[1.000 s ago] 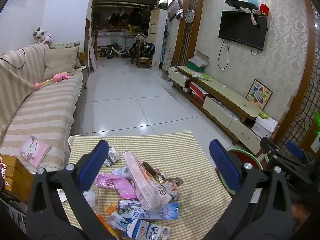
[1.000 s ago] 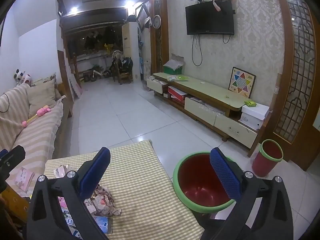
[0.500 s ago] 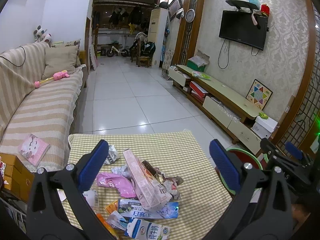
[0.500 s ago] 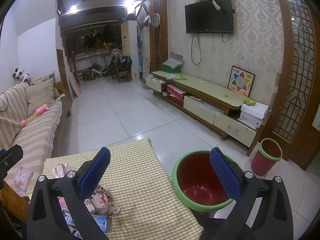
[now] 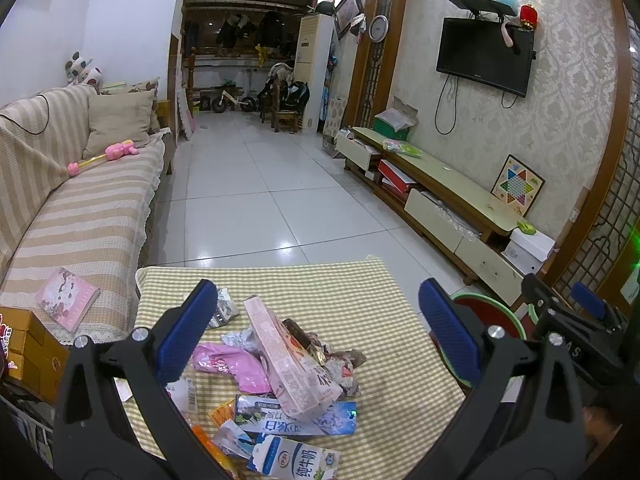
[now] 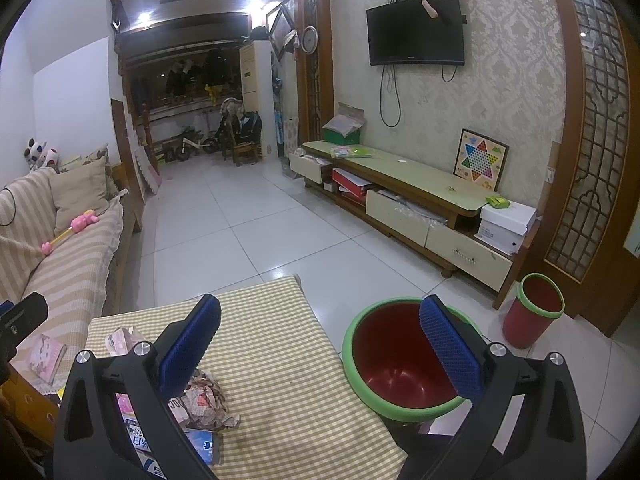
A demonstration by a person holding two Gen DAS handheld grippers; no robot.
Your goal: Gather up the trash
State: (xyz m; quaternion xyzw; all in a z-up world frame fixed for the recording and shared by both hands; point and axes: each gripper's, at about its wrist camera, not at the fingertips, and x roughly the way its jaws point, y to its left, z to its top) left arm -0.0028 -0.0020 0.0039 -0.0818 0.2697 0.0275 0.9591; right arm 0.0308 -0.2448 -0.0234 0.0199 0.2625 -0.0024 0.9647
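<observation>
A heap of trash lies on the checked tablecloth (image 5: 352, 300): a pink carton (image 5: 288, 356), a pink wrapper (image 5: 236, 368), a milk carton (image 5: 296, 460), a blue pouch (image 5: 304, 420) and crumpled paper (image 6: 208, 400). My left gripper (image 5: 320, 336) hovers open above the heap, nothing between its blue pads. My right gripper (image 6: 320, 344) is open too, spanning the table's right edge and the red bin with a green rim (image 6: 400, 360), which stands on the floor beside the table. The bin's edge (image 5: 488, 316) also shows in the left wrist view, behind the right gripper's body.
A striped sofa (image 5: 72, 216) runs along the left, with a pink notebook (image 5: 66, 304) and cardboard boxes (image 5: 24, 348) near the table. A smaller red bin (image 6: 534, 308) stands by the low TV cabinet (image 6: 400, 200) at right. White tiled floor (image 6: 256, 220) stretches ahead.
Both views have drifted only slightly; the heap and the bin sit a touch lower and nearer in frame. Both grippers stay open.
</observation>
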